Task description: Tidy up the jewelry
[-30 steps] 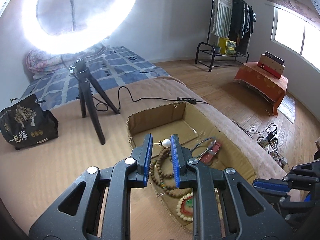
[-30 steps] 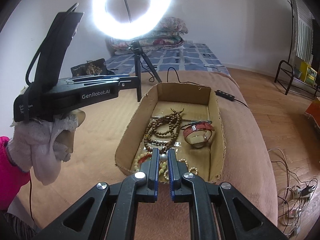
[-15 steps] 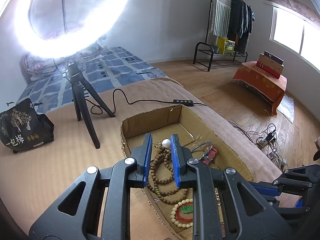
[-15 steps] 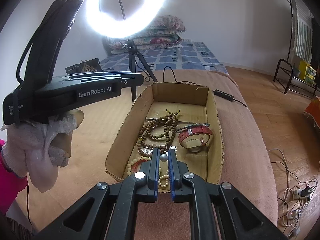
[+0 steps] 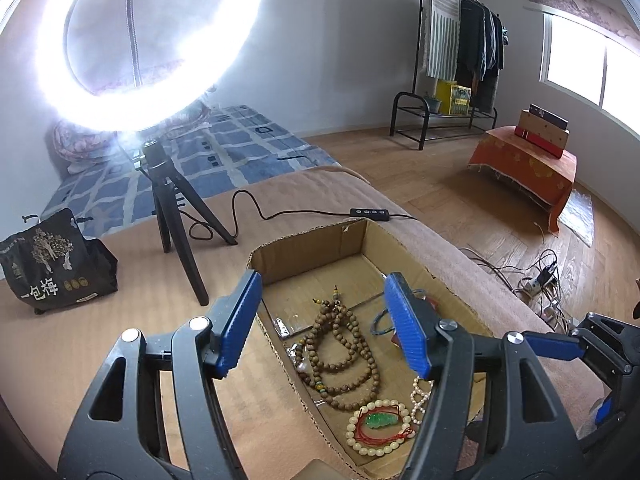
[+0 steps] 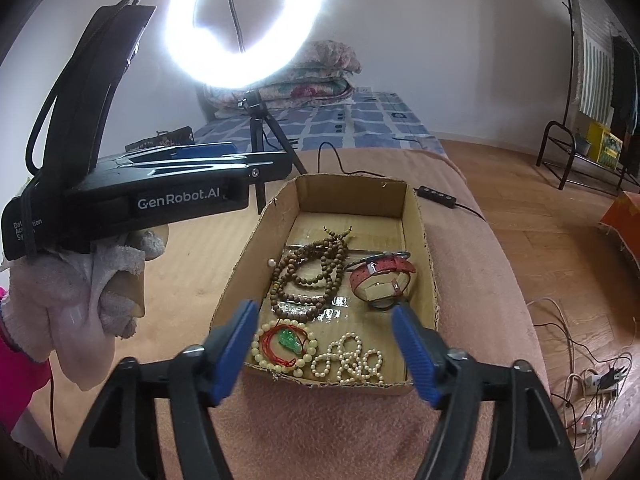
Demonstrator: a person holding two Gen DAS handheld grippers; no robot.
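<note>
An open cardboard box (image 6: 428, 248) (image 5: 304, 246) lies on the brown blanket. It holds brown wooden bead strands (image 6: 312, 268) (image 5: 340, 344), a red-strap watch (image 6: 380, 280), a cream bead bracelet with a green pendant (image 6: 286, 344) (image 5: 380, 424), a white pearl string (image 6: 348, 360) and a small pearl (image 6: 271, 263) by the left wall. My left gripper (image 5: 324, 320) is open and empty above the box. My right gripper (image 6: 326, 344) is open and empty over the box's near end.
A ring light on a black tripod (image 5: 176, 216) (image 6: 260, 128) stands behind the box, its cable and switch (image 5: 368, 213) trailing right. A black snack bag (image 5: 52, 264) sits at the left. The blanket drops off to the wooden floor with cables (image 6: 592, 380) on the right.
Both grippers were shut, each on a small pearl; both have now opened wide and hold nothing. A pearl now lies in the box by its left wall.
</note>
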